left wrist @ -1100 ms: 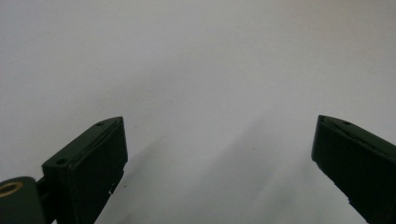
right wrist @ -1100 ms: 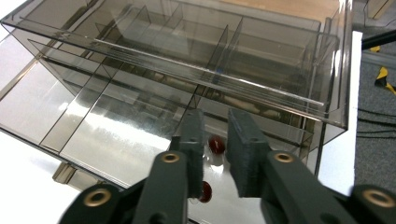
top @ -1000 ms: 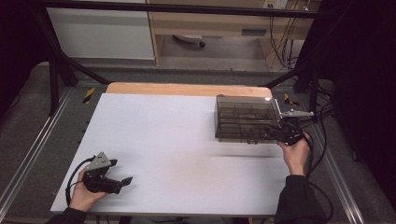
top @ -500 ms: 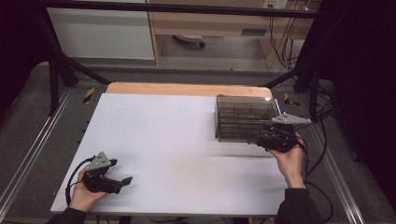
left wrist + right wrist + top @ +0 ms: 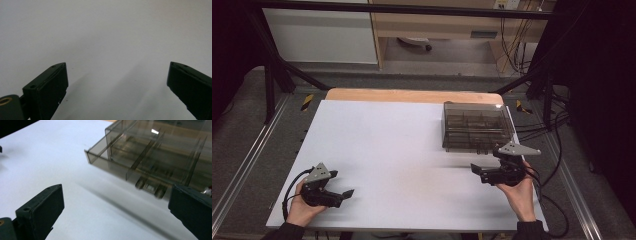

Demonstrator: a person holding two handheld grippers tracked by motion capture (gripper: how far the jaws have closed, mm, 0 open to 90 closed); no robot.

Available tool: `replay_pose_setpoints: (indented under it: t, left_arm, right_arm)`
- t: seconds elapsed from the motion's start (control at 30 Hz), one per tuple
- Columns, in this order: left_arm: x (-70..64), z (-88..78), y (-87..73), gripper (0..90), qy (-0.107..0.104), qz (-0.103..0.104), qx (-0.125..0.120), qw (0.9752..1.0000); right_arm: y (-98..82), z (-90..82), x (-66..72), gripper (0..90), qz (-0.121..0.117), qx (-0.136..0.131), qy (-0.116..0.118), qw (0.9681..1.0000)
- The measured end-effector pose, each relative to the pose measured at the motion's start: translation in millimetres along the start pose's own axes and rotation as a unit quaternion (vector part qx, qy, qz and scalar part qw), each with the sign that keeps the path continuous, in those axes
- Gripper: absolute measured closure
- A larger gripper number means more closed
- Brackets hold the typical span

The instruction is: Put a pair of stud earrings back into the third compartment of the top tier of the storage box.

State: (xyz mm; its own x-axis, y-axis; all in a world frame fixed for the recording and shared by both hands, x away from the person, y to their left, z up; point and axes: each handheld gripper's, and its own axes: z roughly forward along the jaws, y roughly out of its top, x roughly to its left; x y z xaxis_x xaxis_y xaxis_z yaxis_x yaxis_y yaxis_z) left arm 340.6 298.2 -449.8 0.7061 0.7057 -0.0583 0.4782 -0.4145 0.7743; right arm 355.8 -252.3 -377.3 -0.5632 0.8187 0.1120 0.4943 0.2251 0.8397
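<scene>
My right gripper (image 5: 477,170) is holding its two jaws spread wide apart, and nothing is sitting between them. They have just been opening. In the right gripper view I am seeing bare white table between the black jaws, and the smoky clear box (image 5: 155,157) is lying a little past them, off to one side. So the jaws are not touching the box now.

My left gripper (image 5: 346,194) is spreading its jaws wide too. In the left gripper view they are holding nothing, and plain table (image 5: 105,37) is showing between them. That gripper is resting near my left corner, well apart from the box.

In the high view the smoky clear box (image 5: 477,127) is sitting flat on the far right part of the table (image 5: 402,140), near the wooden edge (image 5: 412,95). Its lid is looking closed, and I am seeing little walls inside that are making small rooms. I cannot tell if anything is lying in them. Two small hinge or latch bumps are sticking out on the side facing my right gripper.

I am thinking the step of letting go of the box is done and my right hand (image 5: 519,187) is hanging just beside it. For the next move, I am guessing I would need to go back to the box's near edge with open jaws, line them up level, and close gently.
</scene>
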Motion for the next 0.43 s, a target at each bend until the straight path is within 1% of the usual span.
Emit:
replay_pose_setpoints:
  t: [0.13,0.23,0.43]
  left_arm:
    - [0.2,-0.1,0.0,3.7,0.0,0.0,0.0,1.0]
    - [-0.3,-0.2,0.3,3.7,0.0,0.001,0.0,1.0]
    - [-0.9,-0.2,0.8,3.7,-0.001,0.002,-0.001,1.0]
  right_arm:
    - [-17.2,0.0,-1.7,0.6,0.01,-0.004,0.014,0.9999]
    - [-28.1,0.9,-4.5,0.5,0.008,0.005,0.017,0.9998]
    - [-41.4,3.4,-9.6,0.5,0.015,0.01,0.021,0.9996]
